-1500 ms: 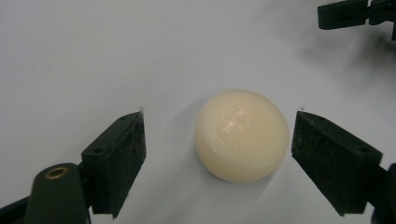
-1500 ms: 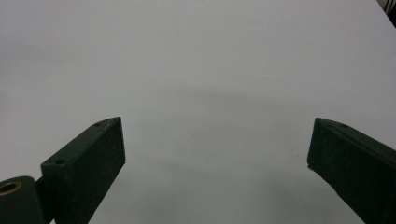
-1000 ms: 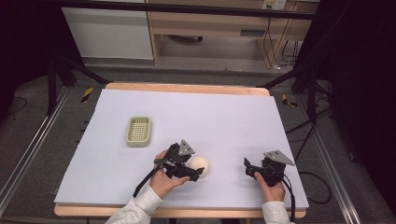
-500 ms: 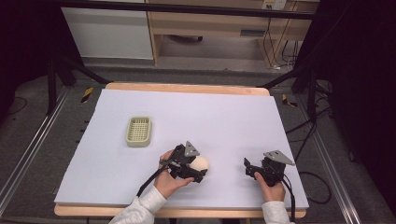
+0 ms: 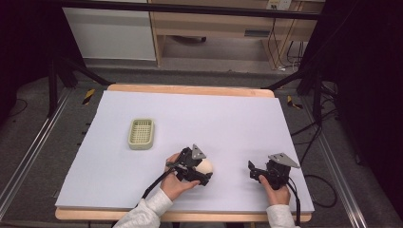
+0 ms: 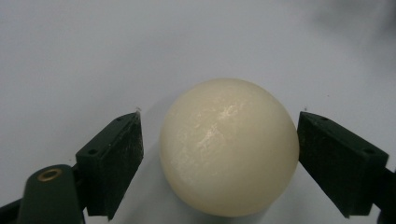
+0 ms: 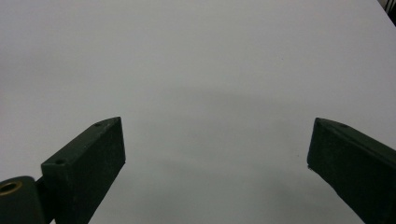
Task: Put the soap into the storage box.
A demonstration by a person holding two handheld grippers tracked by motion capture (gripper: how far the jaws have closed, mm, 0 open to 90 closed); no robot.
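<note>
Item 1, far left: green slatted basket (image 5: pixel 141 133), empty, on the pale sheet of the table (image 5: pixel 228 114), well apart from both hands; unmoved over the last second

Item 2, left of centre: left gripper (image 5: pixel 202 172), held low over the sheet. Over the last second it has crept a little rightward and settled around the cream ball (image 5: pixel 205 166). In the left gripper view the ball (image 6: pixel 229 147) lies between the jaws, which stand wide; the right jaw looks to be just at its side, the left jaw a clear gap off. Not yet a grip. Judgement: the approach is finished and closing on the ball is the likely next step, perhaps for carrying to the basket; a smooth round ball may roll out if the jaws meet it unevenly

Item 3, right: right gripper (image 5: pixel 256 172), unchanged in place, jaws wide with nothing between them, bare sheet ahead
</note>
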